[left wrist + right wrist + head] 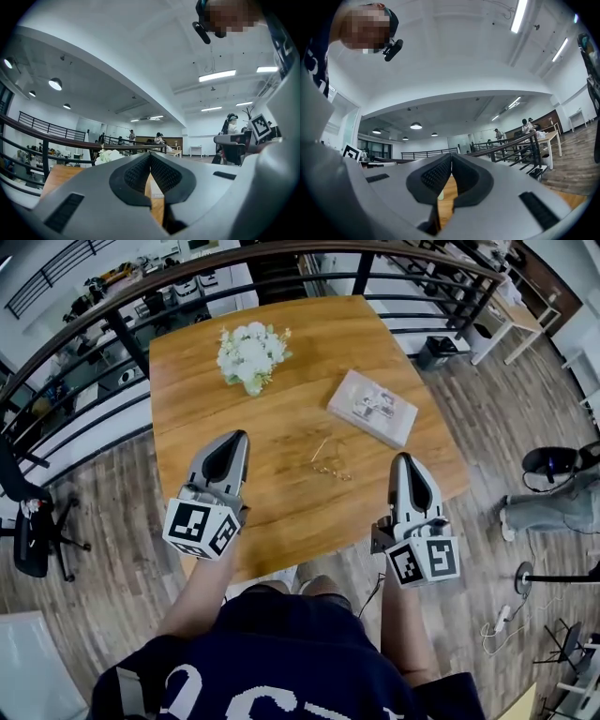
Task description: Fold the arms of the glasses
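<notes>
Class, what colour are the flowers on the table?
White, with some green leaves. The flowers show best in the head view.

Bright ceiling strip lights (216,75); sharp focus; heavy fisheye edge distortion

The glasses (330,465) lie on the table (187,390) between the left gripper (240,436) and the right gripper (403,457), apart from both. A book (372,408) lies behind them to the right, flowers (251,354) further back left, a railing (122,292) beyond the table
</notes>
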The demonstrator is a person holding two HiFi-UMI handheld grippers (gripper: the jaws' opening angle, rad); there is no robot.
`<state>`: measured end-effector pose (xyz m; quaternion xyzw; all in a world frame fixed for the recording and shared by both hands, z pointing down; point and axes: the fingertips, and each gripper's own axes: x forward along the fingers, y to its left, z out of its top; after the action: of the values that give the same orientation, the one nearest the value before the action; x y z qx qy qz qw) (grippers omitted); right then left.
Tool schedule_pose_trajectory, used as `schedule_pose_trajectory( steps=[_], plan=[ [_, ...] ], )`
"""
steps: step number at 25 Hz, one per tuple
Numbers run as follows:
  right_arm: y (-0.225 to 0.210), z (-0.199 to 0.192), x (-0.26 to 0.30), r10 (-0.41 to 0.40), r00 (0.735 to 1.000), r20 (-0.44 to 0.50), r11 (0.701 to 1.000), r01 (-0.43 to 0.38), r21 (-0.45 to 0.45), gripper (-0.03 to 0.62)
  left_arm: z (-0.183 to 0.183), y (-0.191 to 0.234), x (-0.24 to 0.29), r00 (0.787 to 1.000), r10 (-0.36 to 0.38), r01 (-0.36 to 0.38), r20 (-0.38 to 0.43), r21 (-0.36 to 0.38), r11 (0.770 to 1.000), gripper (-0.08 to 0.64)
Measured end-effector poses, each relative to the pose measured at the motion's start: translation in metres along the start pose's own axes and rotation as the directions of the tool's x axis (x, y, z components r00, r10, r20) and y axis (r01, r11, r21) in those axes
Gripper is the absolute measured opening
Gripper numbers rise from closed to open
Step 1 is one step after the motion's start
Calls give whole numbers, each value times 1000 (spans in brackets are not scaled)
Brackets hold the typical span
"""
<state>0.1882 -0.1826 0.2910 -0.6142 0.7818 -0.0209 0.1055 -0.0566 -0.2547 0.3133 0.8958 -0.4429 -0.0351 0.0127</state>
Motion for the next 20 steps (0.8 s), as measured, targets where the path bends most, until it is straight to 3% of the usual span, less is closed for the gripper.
schedule_pose_trajectory(
  steps=[9,14,16,20],
  plan=[
    [-8,-16,36,46,996,-80,998,-49,-33,26,-15,14,20,999,32,-32,-36,-25,999,15],
    [-10,-47,48,82,979,-186,986,-108,-131,26,-26,13,23,997,50,-51,-50,-22,998,15],
    [-12,-76,48,91,962,-259,987,-121,-103,26,-33,12,25,997,59,-60,-57,-25,998,15],
    [-8,-148,43,112,913,-392,994,-101,49,26,-46,13,26,994,90,-92,-70,-27,995,15]
  ],
)
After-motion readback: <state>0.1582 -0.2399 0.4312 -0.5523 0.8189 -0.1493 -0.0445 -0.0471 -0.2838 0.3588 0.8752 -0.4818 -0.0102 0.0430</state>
